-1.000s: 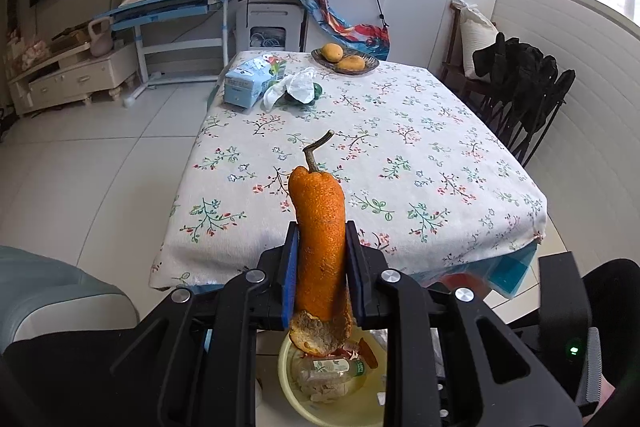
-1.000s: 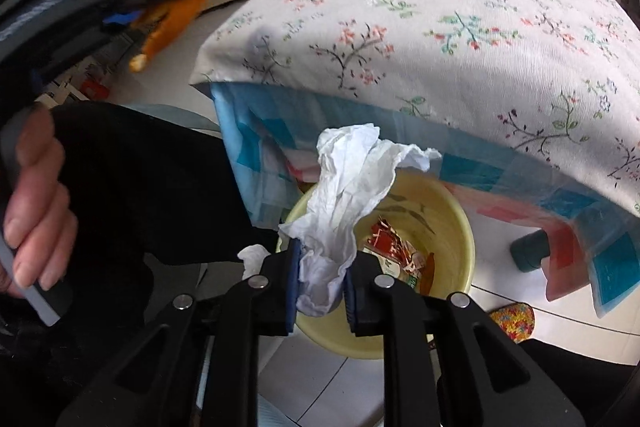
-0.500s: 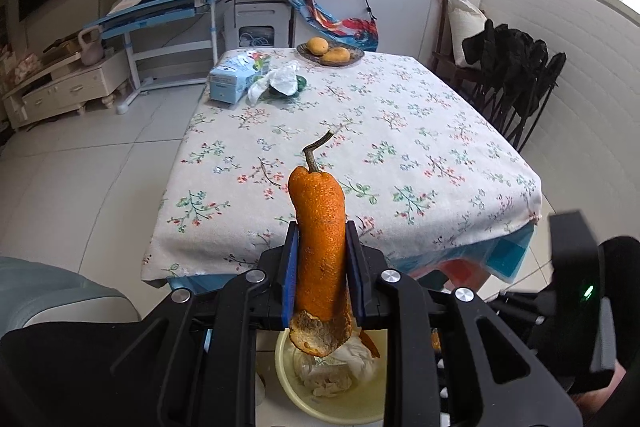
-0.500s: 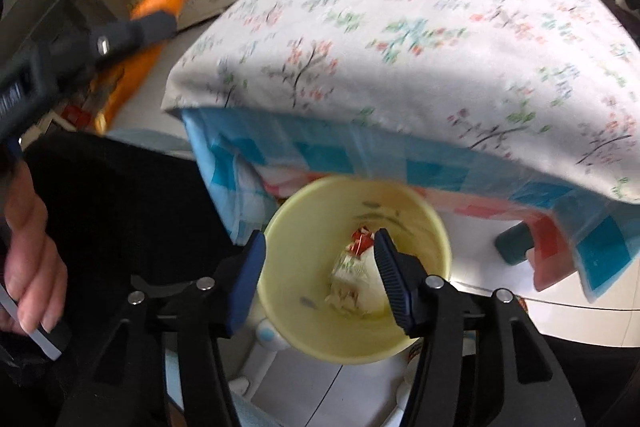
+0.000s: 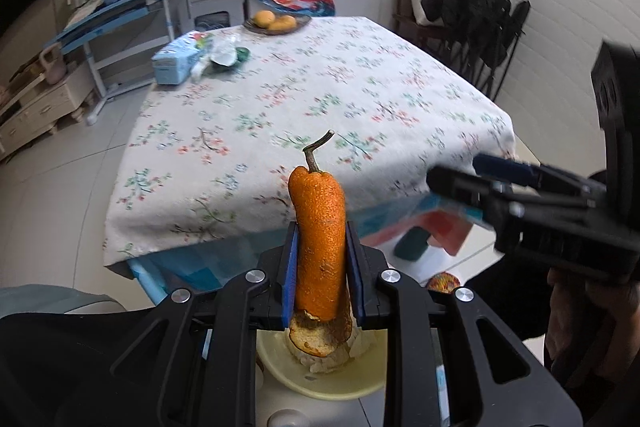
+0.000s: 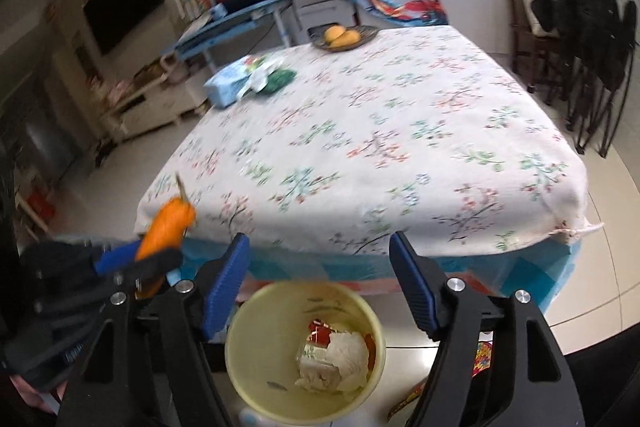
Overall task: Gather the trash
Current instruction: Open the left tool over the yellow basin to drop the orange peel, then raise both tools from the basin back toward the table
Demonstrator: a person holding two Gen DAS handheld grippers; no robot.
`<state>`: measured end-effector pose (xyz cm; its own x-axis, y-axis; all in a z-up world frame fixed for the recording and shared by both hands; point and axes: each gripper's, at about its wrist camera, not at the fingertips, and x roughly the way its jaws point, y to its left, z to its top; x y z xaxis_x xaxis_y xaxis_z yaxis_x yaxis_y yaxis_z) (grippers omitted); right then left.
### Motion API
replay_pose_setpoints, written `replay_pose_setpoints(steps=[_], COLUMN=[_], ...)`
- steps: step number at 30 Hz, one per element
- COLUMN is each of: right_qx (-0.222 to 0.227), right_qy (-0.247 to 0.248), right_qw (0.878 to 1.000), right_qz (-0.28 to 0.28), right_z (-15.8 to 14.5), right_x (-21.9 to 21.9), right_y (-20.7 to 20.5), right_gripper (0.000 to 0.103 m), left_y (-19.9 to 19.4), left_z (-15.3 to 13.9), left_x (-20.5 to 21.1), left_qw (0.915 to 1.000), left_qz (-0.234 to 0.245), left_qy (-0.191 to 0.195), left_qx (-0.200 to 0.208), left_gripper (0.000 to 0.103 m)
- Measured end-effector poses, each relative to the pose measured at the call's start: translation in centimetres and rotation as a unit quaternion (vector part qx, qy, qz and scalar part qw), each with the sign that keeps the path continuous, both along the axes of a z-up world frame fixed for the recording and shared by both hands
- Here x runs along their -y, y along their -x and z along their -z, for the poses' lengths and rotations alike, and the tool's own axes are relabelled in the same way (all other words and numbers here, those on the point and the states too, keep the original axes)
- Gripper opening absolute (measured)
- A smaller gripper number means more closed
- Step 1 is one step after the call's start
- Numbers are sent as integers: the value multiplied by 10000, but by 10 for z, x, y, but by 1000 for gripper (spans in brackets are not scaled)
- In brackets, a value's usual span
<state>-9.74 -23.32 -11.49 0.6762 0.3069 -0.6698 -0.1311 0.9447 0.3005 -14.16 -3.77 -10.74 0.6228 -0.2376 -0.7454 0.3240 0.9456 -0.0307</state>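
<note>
Below the table's [image 6: 400, 131] near edge, a yellow bin [image 6: 244, 371] waits with the orange peel [image 5: 320, 247] held just over it.
Crumpled tissue [image 6: 340, 359] and wrappers already lie in the bin; the right gripper [image 6: 320, 283] has just been opening and stands wide with nothing between its jaws. The left gripper [image 5: 322, 277] is nearly closed, pinching the curled peel by its lower half, stem up. Light, leathery and a little springy, the peel looks safe to drop; a mid-body hold suits it.
</note>
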Motion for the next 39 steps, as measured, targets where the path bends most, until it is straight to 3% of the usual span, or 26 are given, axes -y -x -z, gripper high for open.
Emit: replay_pose_setpoints(steps=[8, 11, 13, 16, 24, 39], right_qx=[71, 69, 66, 66, 56, 65], right_qy=[-140, -189, -227, -270, -296, -269], right_qw=[9997, 9995, 9993, 9990, 9988, 9988], right_qz=[190, 262, 303, 360, 396, 412], right_z=[-1, 0, 0, 0, 0, 1], right_x=[9, 13, 15, 18, 21, 21], right_y=[-1, -1, -1, -1, -2, -2], right_gripper=[72, 73, 73, 74, 75, 76], left_y=[6, 10, 13, 14, 12, 8], left_z=[18, 24, 23, 21, 16, 0], left_x=[19, 27, 29, 29, 27, 12], left_qw=[9976, 9956, 9952, 9955, 9965, 9985], left_qz=[488, 642, 687, 653, 562, -23], left_qy=[-277, -487, -534, -570, -568, -486], left_qx=[-412, -484, -445, -390, -252, 259], left_gripper=[22, 26, 34, 45, 47, 63])
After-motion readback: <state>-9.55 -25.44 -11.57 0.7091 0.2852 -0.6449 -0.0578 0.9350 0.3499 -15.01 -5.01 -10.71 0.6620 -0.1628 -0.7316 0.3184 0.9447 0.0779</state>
